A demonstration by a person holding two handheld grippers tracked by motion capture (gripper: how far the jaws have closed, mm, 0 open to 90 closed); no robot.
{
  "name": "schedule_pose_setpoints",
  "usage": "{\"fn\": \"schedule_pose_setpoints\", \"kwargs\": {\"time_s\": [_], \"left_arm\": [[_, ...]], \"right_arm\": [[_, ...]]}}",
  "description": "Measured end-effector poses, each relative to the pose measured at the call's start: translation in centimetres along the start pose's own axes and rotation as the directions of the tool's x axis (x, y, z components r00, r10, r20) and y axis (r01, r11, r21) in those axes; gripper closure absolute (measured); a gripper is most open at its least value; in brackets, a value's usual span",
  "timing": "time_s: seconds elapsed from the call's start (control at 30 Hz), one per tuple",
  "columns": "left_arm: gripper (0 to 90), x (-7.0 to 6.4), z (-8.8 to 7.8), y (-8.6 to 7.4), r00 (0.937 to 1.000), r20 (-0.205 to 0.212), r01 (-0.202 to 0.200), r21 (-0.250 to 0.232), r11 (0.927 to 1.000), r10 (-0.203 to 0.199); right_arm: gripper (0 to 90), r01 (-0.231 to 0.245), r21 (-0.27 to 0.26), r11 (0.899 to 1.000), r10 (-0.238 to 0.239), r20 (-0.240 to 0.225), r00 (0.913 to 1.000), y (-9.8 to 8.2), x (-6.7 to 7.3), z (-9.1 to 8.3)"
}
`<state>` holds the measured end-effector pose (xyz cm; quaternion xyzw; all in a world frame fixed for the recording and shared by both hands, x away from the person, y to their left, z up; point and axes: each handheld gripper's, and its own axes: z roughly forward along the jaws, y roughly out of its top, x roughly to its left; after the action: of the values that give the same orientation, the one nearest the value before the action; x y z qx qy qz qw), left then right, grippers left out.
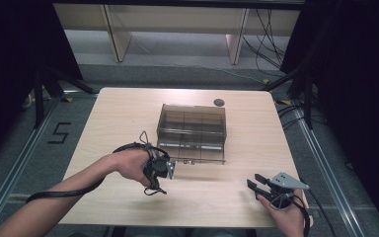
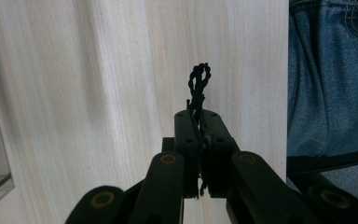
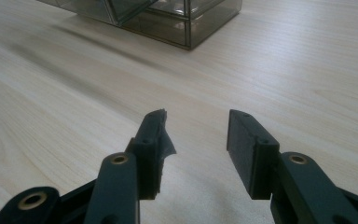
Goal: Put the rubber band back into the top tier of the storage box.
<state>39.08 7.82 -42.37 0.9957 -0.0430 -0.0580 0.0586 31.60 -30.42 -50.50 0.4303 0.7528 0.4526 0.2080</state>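
Pale wood-grain table (image 1: 128, 118), square, ringed by dark curtains and a grey floor with rails; we list what stands on it.

Item one: smoky clear organiser box (image 1: 191, 132), set at the table's middle, divided into compartments, with what looks like a shallow drawer drawn out toward us at its near edge. We judge that it is placed centrally so both hands can reach it alike.

Item two: left gripper (image 1: 159, 170), held just in front of the box's near left corner. Its jaws are pressed together on a black twisted cord (image 2: 198, 88). In the left gripper view the cord's looped end stands out beyond the tips, over bare table. We take the tight pinch as needed because the cord is thin and limp; anything looser would let it slip.

Item three: right gripper (image 1: 254, 181), resting near the table's near right corner, well apart from the box and cord. Its jaws stand spread with nothing between them. We read it as parked out of the way, ready to help.

Item four: small dark round disc (image 1: 219, 102) beyond the box, untouched.
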Motion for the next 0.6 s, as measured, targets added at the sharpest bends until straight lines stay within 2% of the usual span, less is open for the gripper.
{"fn": "schedule_pose_setpoints", "kwargs": {"time_s": [0.03,0.1,0.13,0.17,0.2,0.23,0.3,0.33,0.37,0.6], "left_arm": [[86.0,-0.2,0.1,-0.1,0.9996,0.007,0.027,-0.021,0.9994,-0.027],[86.0,0.1,-0.3,-0.1,1.0000,-0.002,0.005,-0.003,1.0000,-0.005],[86.1,0.1,-0.4,-0.1,1.0000,-0.002,0.005,-0.002,1.0000,-0.005],[86.1,0.0,-0.4,-0.2,0.9994,-0.002,0.035,-0.027,0.9990,-0.035],[86.0,0.2,-0.7,-0.2,0.9999,-0.004,0.009,0.001,1.0000,-0.009],[86.0,0.2,-0.8,-0.2,0.9999,-0.008,0.008,0.004,1.0000,-0.008],[86.0,0.3,-1.0,-0.3,0.9999,-0.011,0.011,0.001,0.9999,-0.011],[86.1,0.2,-1.1,-0.3,0.9996,-0.007,0.027,-0.009,0.9996,-0.027],[86.1,0.3,-1.2,-0.3,0.9998,-0.013,0.013,0.002,0.9999,-0.013],[86.0,0.4,-1.7,-0.4,0.9997,-0.016,0.017,-0.002,0.9999,-0.017]], "right_arm": [[58.0,0.002,-0.002,1.000,-0.002,0.001,1.0000,0.0,0.0,0.0],[58.0,0.005,-0.003,1.000,-0.005,0.003,1.0000,0.0,0.0,0.0],[57.9,0.003,-0.002,1.000,-0.003,0.001,1.0000,0.0,0.0,0.0],[57.9,0.002,-0.002,1.000,-0.002,0.001,1.0000,0.0,0.0,0.0],[58.0,0.002,-0.003,1.000,-0.002,0.002,1.0000,0.0,0.0,0.0],[58.0,0.003,-0.001,1.000,-0.003,0.001,1.0000,0.0,0.0,0.0],[57.9,0.008,-0.002,1.000,-0.008,0.003,1.0000,0.0,-0.1,0.1],[58.0,0.008,-0.002,1.000,-0.008,0.003,1.0000,0.0,-0.1,0.1],[58.0,0.008,-0.002,1.000,-0.008,0.003,1.0000,0.0,0.0,0.1],[57.9,0.000,0.002,1.000,0.000,0.001,1.0000,0.0,0.0,0.0]]}}
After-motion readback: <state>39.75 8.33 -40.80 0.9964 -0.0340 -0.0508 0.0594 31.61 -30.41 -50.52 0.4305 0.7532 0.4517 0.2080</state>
